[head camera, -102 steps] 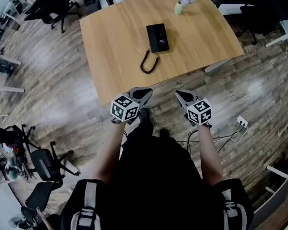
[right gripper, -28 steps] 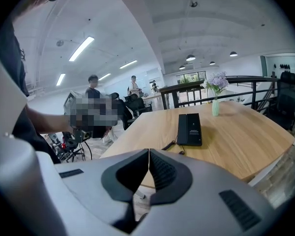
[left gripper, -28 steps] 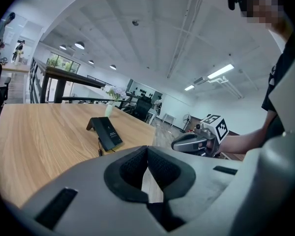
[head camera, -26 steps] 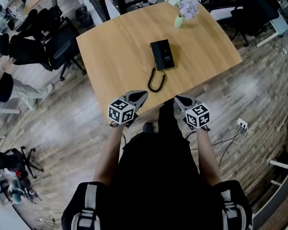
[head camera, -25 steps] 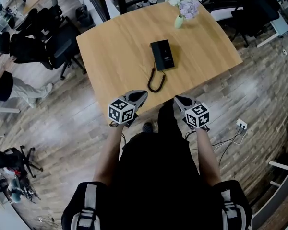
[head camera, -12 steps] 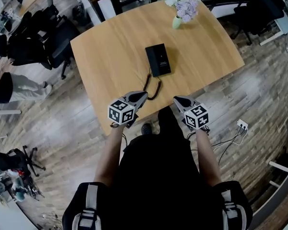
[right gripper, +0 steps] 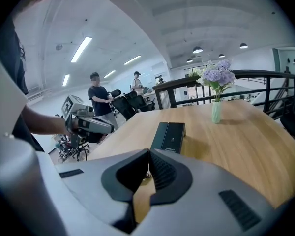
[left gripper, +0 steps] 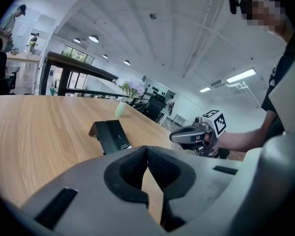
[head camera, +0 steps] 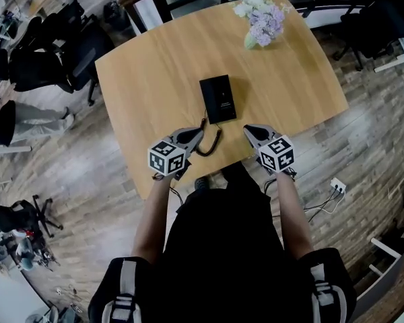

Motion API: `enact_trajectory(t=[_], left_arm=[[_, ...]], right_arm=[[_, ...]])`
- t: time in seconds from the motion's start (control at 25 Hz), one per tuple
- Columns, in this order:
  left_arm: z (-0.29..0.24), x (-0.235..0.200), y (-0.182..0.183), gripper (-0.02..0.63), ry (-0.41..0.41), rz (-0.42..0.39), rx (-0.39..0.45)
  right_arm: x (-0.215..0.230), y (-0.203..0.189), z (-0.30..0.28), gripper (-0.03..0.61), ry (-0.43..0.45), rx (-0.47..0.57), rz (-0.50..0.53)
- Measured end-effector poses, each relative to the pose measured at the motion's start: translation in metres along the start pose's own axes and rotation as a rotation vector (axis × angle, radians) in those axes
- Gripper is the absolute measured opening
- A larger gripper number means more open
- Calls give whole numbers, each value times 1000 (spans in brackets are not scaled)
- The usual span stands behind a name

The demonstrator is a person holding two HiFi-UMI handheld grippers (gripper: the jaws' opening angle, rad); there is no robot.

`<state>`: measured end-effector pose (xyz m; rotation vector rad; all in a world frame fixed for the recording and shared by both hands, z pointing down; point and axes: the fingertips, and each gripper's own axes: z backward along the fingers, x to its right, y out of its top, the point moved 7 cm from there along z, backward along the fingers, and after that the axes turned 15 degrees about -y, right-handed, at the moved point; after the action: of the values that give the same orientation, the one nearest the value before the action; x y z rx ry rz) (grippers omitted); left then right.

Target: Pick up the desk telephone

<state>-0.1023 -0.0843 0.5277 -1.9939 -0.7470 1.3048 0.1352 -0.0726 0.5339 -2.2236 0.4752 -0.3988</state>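
From the head view, the desk telephone lies flat near the middle of the wooden desk, a black slab with its long side running up the frame. Its coiled cord loops toward the lower edge of the desk. The left tongs sit at the lower left of the phone, tip just beside the cord, and the right tongs sit at its lower right. Both are over the near edge of the desk and clear of the phone. A vase of pale flowers stands toward the top of the frame, well apart from the phone.

In the left gripper view, the left tongs are closed pad against pad with nothing between them. The telephone lies beyond them, left of centre, and the right tongs come in from the right.

In the right gripper view, the right tongs are likewise closed and empty. A small dark bit just past the pads is probably the cord. The telephone lies straight ahead on the desk, the vase stands farther back at right, and the left tongs show at left.
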Motion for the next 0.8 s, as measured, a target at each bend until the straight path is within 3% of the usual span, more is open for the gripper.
enact_trajectory(t=[0.8], left_arm=[[-17, -35, 9, 22, 97, 84, 46]], right_arm=[[39, 7, -55, 23, 109, -89, 12]])
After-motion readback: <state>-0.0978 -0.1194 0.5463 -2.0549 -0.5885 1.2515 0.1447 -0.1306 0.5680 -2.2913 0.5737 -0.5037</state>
